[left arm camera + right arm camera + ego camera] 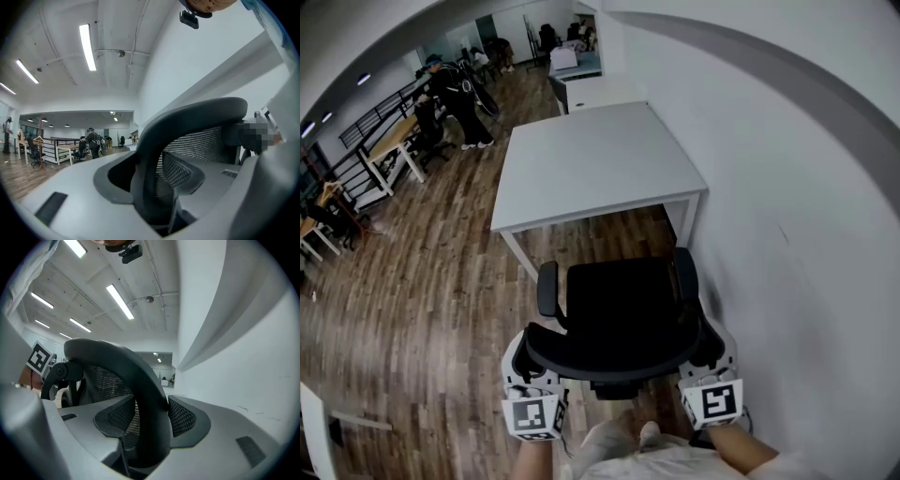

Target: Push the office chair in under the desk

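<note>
chair stands at 6 o'clock of the desk, on the wood floor, with the white wall close at its 3 o'clock side. it faces abt 12 o'clock: seat front twd the desk, backrest at 6 o'clock, nearest the person. long axis of the backrest runs 9 to 3 o'clock, abt parallel w/ the near desk edge. seat front is near that edge but not under it; a strip of floor shows between them.

chair is black, w/ a flat dark seat, a curved back w/ a solid rim and mesh inside, and two armrests, one at 9 o'clock and one at 3 o'clock.

left gripper is at the 9 o'clock end of the backrest, right gripper at the 3 o'clock end. in each gripper view the jaws stand wide and the thick rim fills the gap between them, so both hold the rim.

far off at 11 o'clock a person stands by other desks.
</note>
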`<state>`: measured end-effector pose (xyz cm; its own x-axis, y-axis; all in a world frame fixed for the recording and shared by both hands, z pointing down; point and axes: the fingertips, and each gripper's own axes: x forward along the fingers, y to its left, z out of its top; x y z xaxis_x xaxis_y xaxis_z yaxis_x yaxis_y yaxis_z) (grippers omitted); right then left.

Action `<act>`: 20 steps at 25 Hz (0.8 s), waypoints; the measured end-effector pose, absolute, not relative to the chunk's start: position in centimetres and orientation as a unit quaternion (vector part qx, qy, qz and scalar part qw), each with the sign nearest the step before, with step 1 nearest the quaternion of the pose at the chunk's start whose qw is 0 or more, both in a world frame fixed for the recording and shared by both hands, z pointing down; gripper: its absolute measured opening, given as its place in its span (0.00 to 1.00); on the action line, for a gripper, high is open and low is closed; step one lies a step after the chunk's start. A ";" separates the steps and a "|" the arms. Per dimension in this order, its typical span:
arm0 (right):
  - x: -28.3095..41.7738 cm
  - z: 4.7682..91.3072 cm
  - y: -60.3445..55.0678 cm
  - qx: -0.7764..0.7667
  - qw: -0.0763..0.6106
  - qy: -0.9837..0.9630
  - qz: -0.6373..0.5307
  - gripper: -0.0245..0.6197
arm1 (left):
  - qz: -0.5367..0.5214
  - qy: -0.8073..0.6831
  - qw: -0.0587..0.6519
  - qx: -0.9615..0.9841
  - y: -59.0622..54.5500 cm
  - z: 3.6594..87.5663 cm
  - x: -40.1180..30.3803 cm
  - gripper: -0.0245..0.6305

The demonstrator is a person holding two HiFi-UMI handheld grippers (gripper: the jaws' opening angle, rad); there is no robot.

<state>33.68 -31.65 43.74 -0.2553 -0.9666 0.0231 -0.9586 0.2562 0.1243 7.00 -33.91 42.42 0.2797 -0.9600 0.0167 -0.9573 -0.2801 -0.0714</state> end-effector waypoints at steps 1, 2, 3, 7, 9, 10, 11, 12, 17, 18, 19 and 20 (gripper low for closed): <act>33.7 43.8 -32.2 0.608 0.049 -0.791 -0.045 0.39 | -0.026 0.601 0.024 -0.798 -34.3 42.6 7.0 0.30; 33.8 43.9 -32.8 0.608 0.050 -0.791 -0.047 0.39 | -0.025 0.603 0.025 -0.797 -34.7 42.8 7.1 0.30; 33.8 44.0 -33.3 0.608 0.050 -0.791 -0.048 0.39 | -0.023 0.604 0.024 -0.796 -35.1 43.0 7.1 0.30; 33.8 44.4 -35.6 0.604 0.047 -0.794 -0.046 0.39 | -0.014 0.612 0.015 -0.790 -36.9 42.9 7.0 0.30; 33.7 44.4 -36.7 0.607 0.044 -0.792 -0.048 0.39 | -0.009 0.611 0.010 -0.792 -37.8 42.9 6.9 0.30; 33.6 44.5 -37.1 0.609 0.044 -0.791 -0.050 0.39 | -0.008 0.608 0.008 -0.794 -38.1 43.0 6.7 0.30; 33.5 44.6 -37.4 0.611 0.045 -0.789 -0.050 0.39 | -0.007 0.603 0.005 -0.798 -38.3 43.0 6.6 0.30; 33.4 44.6 -37.7 0.614 0.046 -0.786 -0.051 0.38 | -0.005 0.598 0.001 -0.801 -38.6 42.9 6.4 0.30; 32.9 44.4 -40.6 0.625 0.044 -0.778 -0.051 0.38 | 0.009 0.581 -0.012 -0.814 -41.3 42.7 5.8 0.30; 32.8 44.5 -41.4 0.625 0.045 -0.777 -0.049 0.38 | 0.008 0.580 -0.013 -0.815 -42.0 42.8 5.7 0.30; 32.7 44.6 -42.0 0.625 0.047 -0.778 -0.047 0.38 | 0.008 0.578 -0.014 -0.816 -42.6 42.9 5.6 0.30; 32.5 44.8 -42.7 0.624 0.050 -0.778 -0.046 0.37 | 0.008 0.576 -0.015 -0.817 -43.2 42.9 5.5 0.30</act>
<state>32.53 -42.66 44.76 -0.2160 -0.9762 0.0211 -0.9670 0.2168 0.1340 5.47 -43.18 42.95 0.3367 -0.9416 0.0033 -0.9411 -0.3364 0.0340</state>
